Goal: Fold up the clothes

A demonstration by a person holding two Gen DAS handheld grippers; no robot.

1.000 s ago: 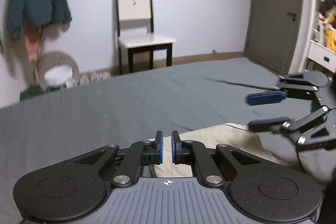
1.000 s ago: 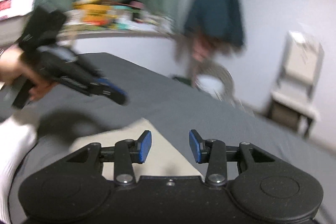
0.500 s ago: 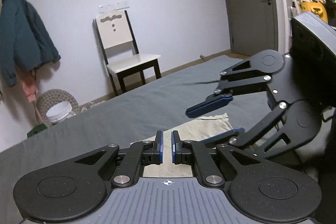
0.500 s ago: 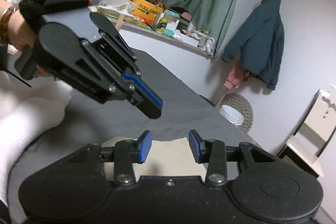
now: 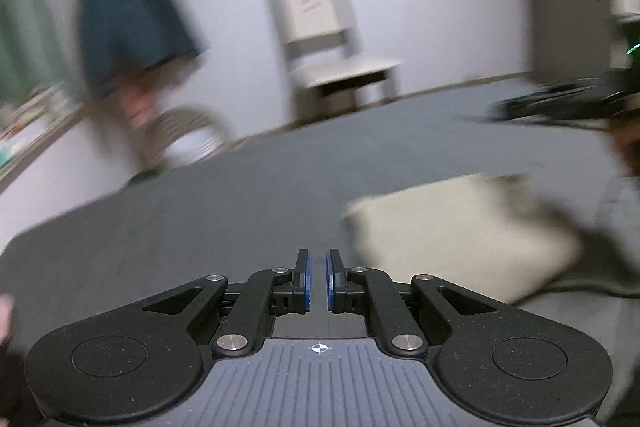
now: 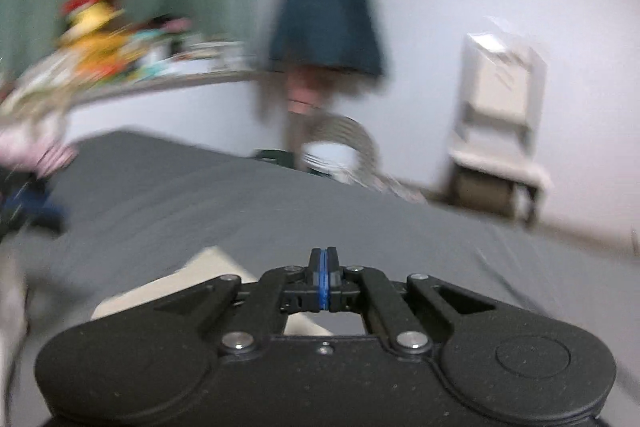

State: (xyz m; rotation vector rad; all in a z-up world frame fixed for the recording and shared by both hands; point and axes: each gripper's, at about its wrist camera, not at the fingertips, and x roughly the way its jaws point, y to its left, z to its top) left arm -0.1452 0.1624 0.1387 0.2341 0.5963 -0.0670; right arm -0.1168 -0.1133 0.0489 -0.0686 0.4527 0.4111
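— Since half a second ago, what has moved?

— Both cameras have swung, so both views are now smeared with motion blur. The right gripper (image 6: 324, 281), which stood with its blue pads well apart, has closed; the pads now meet with nothing between them. It no longer fills the left camera's view and shows there only as a dark streak at the right edge.

— What is the biggest thing in view?

— A bed covered in a dark grey sheet (image 5: 248, 211), filling the lower half of both views. Behind it is a pale wall with a white chair (image 5: 328, 43) and a dark teal jacket (image 5: 128, 15) hanging on it.

— Where is the clothing?

— A beige garment (image 5: 460, 235), apparently folded into a flat block, lies on the sheet. In the left camera it is just right of the gripper's tips. In the right camera it pokes out beneath the gripper's left side.

— And the left gripper (image 5: 318, 281)?

— Its blue pads are nearly together, a narrow slit between them, holding nothing, over bare sheet.
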